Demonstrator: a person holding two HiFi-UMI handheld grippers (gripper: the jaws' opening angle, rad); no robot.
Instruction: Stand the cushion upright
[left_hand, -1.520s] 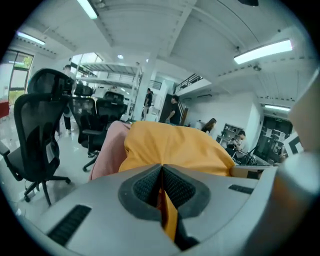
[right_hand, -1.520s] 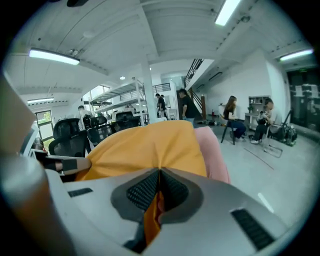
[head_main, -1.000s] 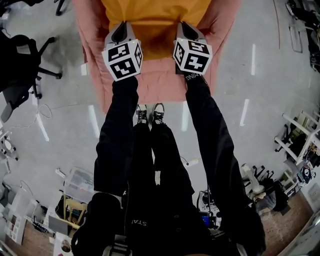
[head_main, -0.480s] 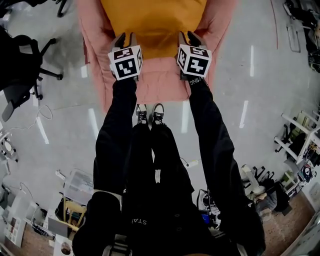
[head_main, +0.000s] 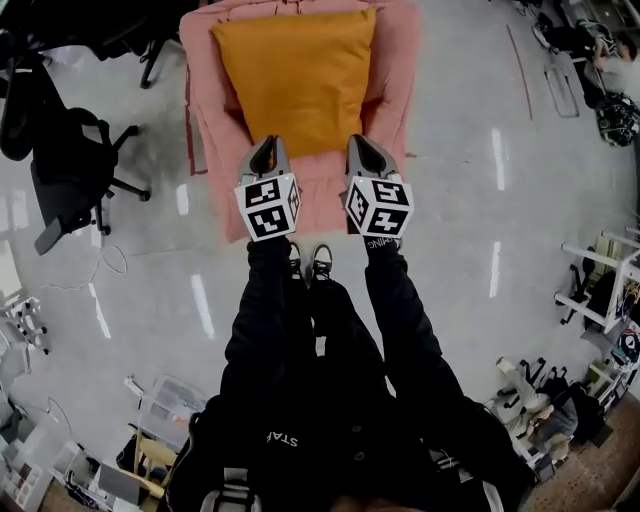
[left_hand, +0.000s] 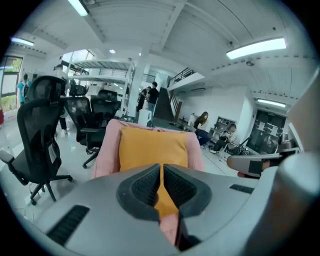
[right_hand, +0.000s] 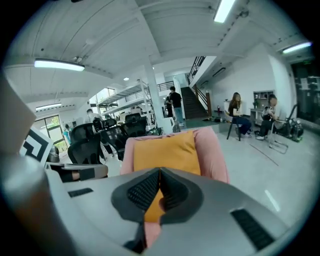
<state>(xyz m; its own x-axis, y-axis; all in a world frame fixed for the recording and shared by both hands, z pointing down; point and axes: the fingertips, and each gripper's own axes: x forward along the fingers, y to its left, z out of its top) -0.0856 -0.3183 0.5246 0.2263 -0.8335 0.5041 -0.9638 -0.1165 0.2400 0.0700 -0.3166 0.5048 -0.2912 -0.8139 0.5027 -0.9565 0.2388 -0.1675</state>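
Observation:
The orange cushion stands upright on the seat of the pink armchair, leaning on its backrest. Neither gripper touches it. My left gripper hangs short of the cushion's lower left corner; its jaws have just been closing and stand together with nothing between them. My right gripper is level with it on the right, shut and empty. In the left gripper view the cushion shows beyond the left gripper. The right gripper view shows the cushion beyond the right gripper.
Black office chairs stand on the grey floor left of the armchair, seen also as chairs in the left gripper view. People sit and stand far behind the armchair. Boxes and racks crowd the floor behind the person.
Both grippers have drawn back and up from the cushion's front edge, opening and closing again with nothing in them. The cushion stays leaning on the backrest.

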